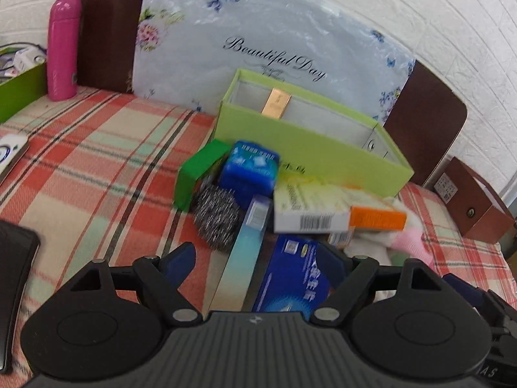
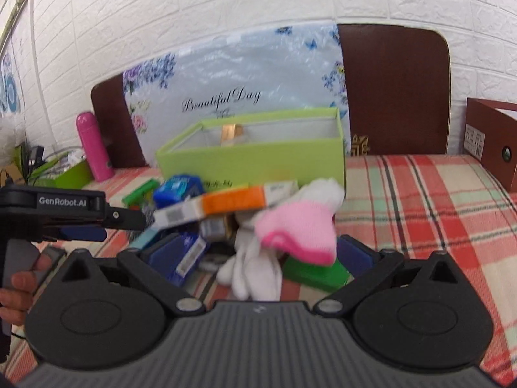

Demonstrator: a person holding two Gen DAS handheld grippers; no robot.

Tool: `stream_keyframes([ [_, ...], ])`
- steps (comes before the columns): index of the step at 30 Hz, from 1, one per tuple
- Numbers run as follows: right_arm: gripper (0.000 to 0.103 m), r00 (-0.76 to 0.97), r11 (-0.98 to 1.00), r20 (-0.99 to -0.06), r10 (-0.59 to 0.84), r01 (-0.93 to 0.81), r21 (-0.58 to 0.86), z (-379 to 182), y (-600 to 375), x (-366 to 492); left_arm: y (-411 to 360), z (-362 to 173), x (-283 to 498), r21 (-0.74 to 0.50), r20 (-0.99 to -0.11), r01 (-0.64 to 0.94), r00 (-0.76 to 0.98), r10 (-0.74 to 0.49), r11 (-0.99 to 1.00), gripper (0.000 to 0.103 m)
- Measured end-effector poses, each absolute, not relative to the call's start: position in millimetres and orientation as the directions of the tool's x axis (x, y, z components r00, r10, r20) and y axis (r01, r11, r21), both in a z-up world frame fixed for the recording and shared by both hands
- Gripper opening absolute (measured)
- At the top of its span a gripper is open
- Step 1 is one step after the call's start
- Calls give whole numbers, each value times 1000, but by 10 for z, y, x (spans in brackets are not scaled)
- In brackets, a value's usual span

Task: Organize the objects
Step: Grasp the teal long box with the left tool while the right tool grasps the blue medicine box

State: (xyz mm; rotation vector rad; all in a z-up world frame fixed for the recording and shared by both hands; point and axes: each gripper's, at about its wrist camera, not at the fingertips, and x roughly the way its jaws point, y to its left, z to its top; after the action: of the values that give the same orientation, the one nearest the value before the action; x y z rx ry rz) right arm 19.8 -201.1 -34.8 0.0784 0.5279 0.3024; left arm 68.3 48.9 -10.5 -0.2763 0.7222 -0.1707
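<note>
On the plaid cloth (image 1: 97, 148), both grippers are held wide; the crowded boxes (image 1: 310, 216) could be knocked aside.

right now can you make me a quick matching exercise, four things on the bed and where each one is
Things:
1. gold box
2. pink bottle
3. steel scrubber
4. brown box

Places:
A. far right, beside the headboard
B. inside the green box
C. in the pile in front of the green box
D. upright at the far left, by the headboard

Pairs: 1-B, 2-D, 3-C, 4-A
</note>
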Motion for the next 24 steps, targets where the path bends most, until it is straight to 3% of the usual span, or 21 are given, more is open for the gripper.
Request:
stream_keyframes([
  [4, 103, 800, 950, -514, 310, -276, 143, -471, -1921, 51, 535, -230, 617, -285, -643, 69, 726, -244, 956, 84],
  [10, 103, 785, 945, -530, 322, -294, 139, -511, -1860, -91, 622, -340, 613, -308, -653, 73, 709, -267, 948, 71],
  [11, 103, 781, 943, -532, 327, -302, 136, -518, -1830, -104, 616, -353, 617, -310, -655, 85, 703, -277, 947, 62],
  [12, 103, 777, 941, -534, 332, -310, 134, -527, -1800, -112, 604, -372, 625, -308, -660, 105, 693, -291, 946, 42],
  [13, 103, 773, 939, -538, 337, -317, 133, -536, -1761, -116, 594, -396, 643, -304, -670, 124, 677, -304, 945, 30],
  [14, 103, 767, 936, -543, 343, -327, 130, -548, -1720, -117, 600, -419, 650, -300, -675, 132, 671, -308, 945, 27],
  [24, 103, 760, 927, -554, 341, -371, 61, -579, -1516, -72, 483, -459, 542, -355, -670, 228, 614, -417, 907, 25],
])
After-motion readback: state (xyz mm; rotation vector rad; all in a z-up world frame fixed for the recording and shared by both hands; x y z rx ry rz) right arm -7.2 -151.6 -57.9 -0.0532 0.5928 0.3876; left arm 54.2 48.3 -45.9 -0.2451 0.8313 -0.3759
